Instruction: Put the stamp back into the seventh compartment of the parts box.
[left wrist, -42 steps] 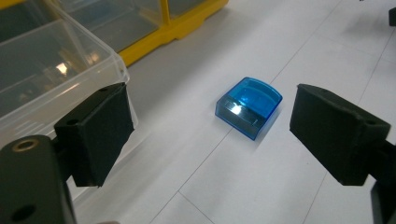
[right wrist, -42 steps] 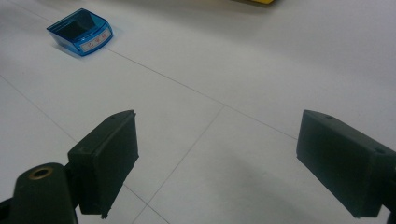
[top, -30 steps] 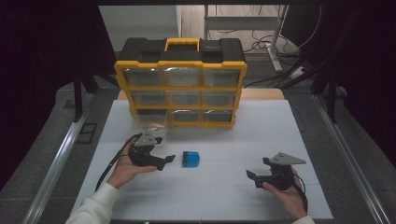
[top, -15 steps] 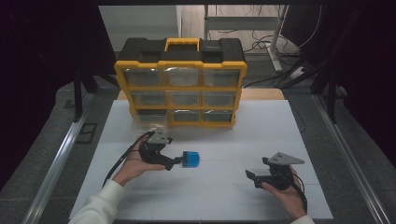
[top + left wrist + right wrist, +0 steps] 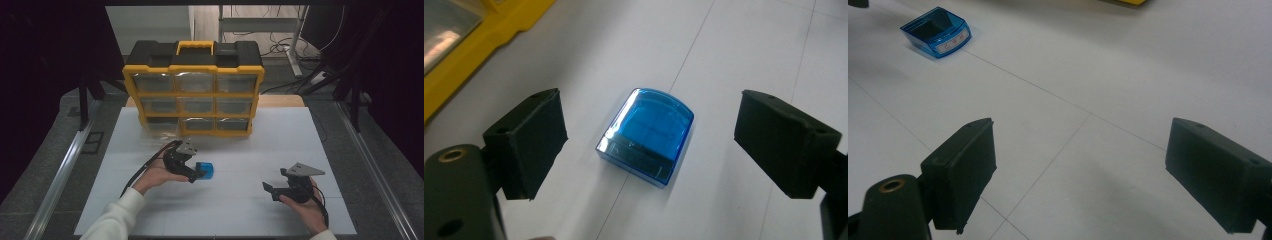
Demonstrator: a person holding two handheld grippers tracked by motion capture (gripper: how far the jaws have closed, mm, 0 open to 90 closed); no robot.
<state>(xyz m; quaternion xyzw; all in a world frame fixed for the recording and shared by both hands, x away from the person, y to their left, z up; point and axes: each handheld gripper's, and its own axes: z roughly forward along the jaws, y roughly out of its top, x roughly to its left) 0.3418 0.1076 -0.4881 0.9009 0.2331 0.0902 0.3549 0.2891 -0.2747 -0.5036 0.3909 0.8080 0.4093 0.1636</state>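
Note:
A small clear blue plastic box (image 5: 205, 170) lies flat on the white table (image 5: 240, 145), just left of its middle. My left gripper (image 5: 192, 175) is right at the box's left side, open. In the left gripper view the blue box (image 5: 646, 135) sits ahead between the two wide-apart jaws, untouched, with the left gripper (image 5: 651, 145) open around it. My right gripper (image 5: 270, 190) rests open near the front right of the table, holding nothing. The right gripper view shows the blue box (image 5: 937, 31) far off at top left, and the right gripper (image 5: 1078, 170) over bare table.
A yellow and black drawer organiser (image 5: 194, 90) with several clear drawers stands upright at the back of the table. Its yellow edge (image 5: 479, 35) is close to the left gripper's left side. Metal rails run along both table sides.
My left gripper has moved right across the table and now reaches the blue box, which has stayed in place. The right gripper has hardly moved.

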